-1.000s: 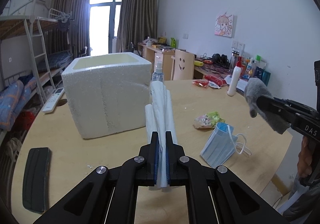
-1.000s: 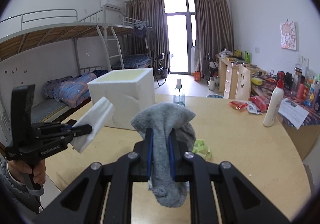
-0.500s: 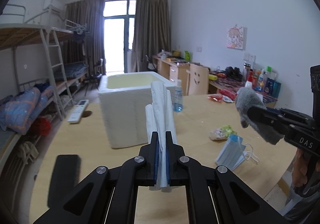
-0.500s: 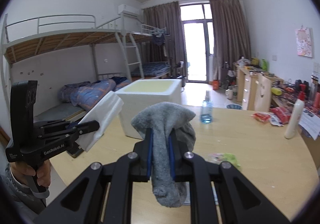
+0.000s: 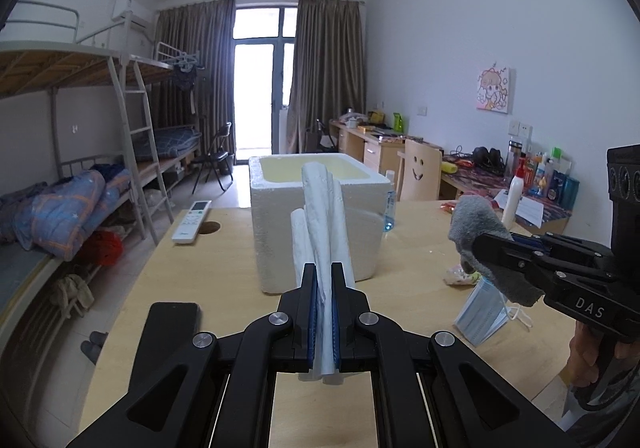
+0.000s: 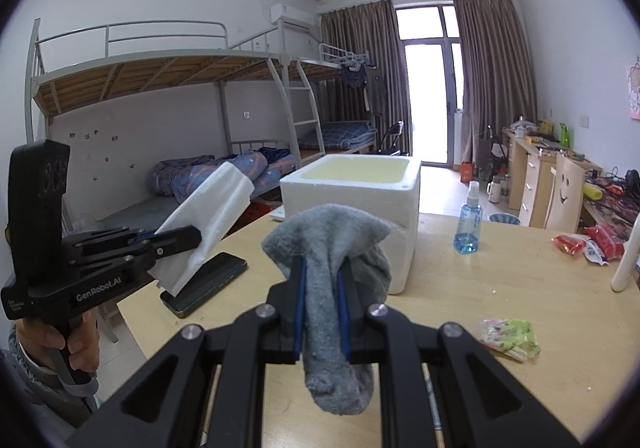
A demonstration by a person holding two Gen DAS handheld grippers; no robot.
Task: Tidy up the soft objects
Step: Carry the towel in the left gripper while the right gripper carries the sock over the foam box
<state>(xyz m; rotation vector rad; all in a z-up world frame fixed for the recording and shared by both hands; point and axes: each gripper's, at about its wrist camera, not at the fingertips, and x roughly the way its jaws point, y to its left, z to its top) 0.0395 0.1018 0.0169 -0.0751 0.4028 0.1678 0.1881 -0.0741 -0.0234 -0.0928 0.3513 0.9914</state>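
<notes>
Both claws loaded above the surface (image 5: 224, 248)

The left claw (image 5: 325, 288) clenched folded white tissue (image 5: 320, 216); the right claw (image 6: 322, 288) clenched a grey sock (image 6: 332, 248), both held short of the foam box (image 6: 360, 200).

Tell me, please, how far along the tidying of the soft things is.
Done: nothing I can confirm; the foam box's inside is mostly hidden. In hand: the left gripper clamps a white tissue, the right gripper a grey sock. Left: boxing both, presumably, plus the masks on the table.
</notes>
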